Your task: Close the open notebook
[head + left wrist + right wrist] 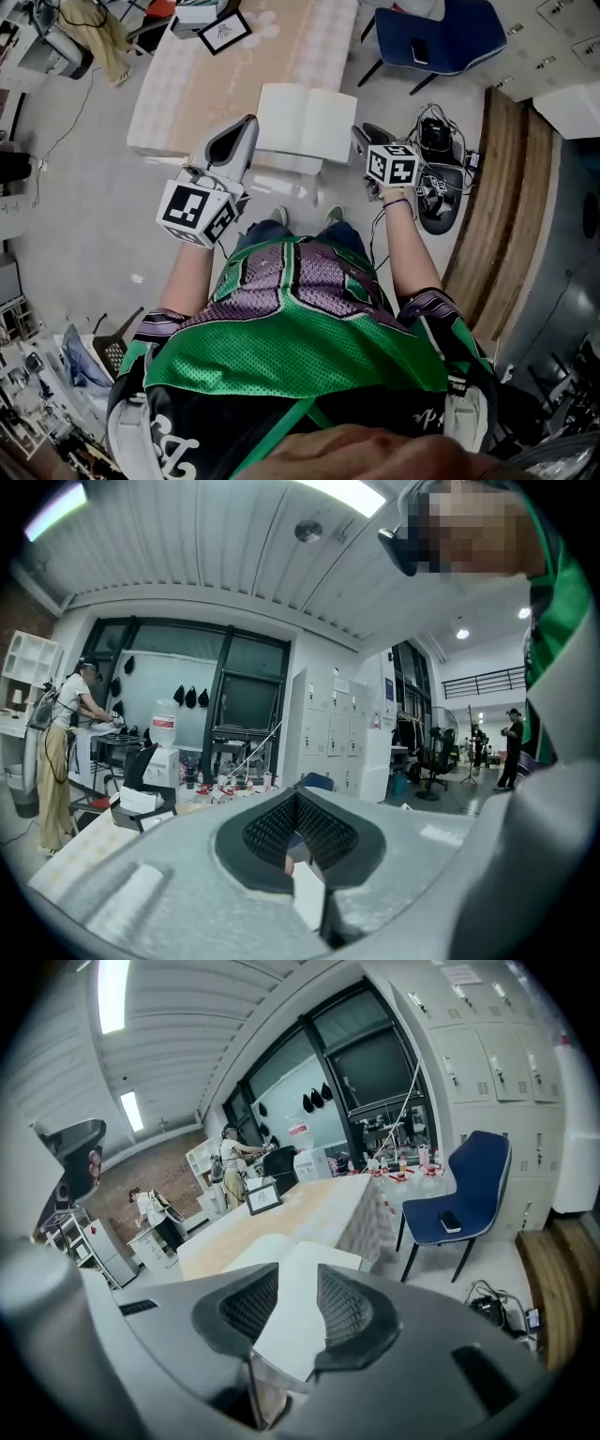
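The open notebook [305,120] lies flat with blank white pages at the near edge of the pale table [187,84]. My left gripper [248,122] hovers at the notebook's left edge, its jaws together with nothing between them; in the left gripper view [298,797] the dark pads meet at the tip. My right gripper [358,131] is at the notebook's right edge, open. The right gripper view shows the notebook [267,1251] just beyond the jaws [298,1274], with a white page visible through the gap; the pads do not press on it.
A framed sign [223,33] stands at the table's far side. A blue chair [450,33] with a phone [419,52] on it is to the right. Cables and dark gear [436,169] lie on the floor beside a wooden platform [506,197].
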{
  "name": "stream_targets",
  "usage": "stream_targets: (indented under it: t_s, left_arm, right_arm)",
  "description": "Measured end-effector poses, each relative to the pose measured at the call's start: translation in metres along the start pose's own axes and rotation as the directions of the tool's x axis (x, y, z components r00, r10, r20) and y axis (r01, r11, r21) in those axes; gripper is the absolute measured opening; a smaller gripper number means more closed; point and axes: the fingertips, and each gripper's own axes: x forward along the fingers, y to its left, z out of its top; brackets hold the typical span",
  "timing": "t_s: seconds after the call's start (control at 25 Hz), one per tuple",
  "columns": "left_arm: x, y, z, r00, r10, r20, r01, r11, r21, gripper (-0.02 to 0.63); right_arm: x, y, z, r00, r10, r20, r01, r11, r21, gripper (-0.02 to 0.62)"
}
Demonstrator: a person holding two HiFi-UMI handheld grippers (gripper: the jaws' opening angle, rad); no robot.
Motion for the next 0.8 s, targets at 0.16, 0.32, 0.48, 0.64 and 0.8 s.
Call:
stream_targets:
  t_s: [0.16, 0.32, 0.48, 0.64, 0.8]
  left_arm:
    - [0.002, 0.000, -0.004, 1.000, 0.018, -0.014, -0.018, 1.000, -0.001, 0.015]
    - [0.001, -0.004, -0.009, 0.999, 0.034, -0.030, -0.033, 0.999, 0.005, 0.015]
    - [0.001, -0.004, -0.014, 0.998, 0.047, -0.050, -0.046, 0.999, 0.008, 0.015]
    - [0.002, -0.004, -0.017, 0.996, 0.057, -0.065, -0.056, 0.998, 0.016, 0.015]
    - [0.000, -0.007, -0.021, 0.995, 0.064, -0.081, -0.062, 0.998, 0.022, 0.015]
  right_arm:
    - [0.016, -0.014, -0.024, 0.999, 0.008, -0.050, -0.005, 0.999, 0.054, 0.115]
    - [0.032, -0.030, -0.051, 0.996, 0.018, -0.086, -0.007, 0.992, 0.129, 0.115]
    - [0.041, -0.042, -0.066, 0.994, 0.011, -0.113, 0.010, 0.982, 0.187, 0.118]
    - [0.052, -0.051, -0.081, 0.989, 0.022, -0.145, 0.011, 0.974, 0.227, 0.123]
    - [0.061, -0.052, -0.094, 0.985, 0.041, -0.168, 0.003, 0.968, 0.252, 0.123]
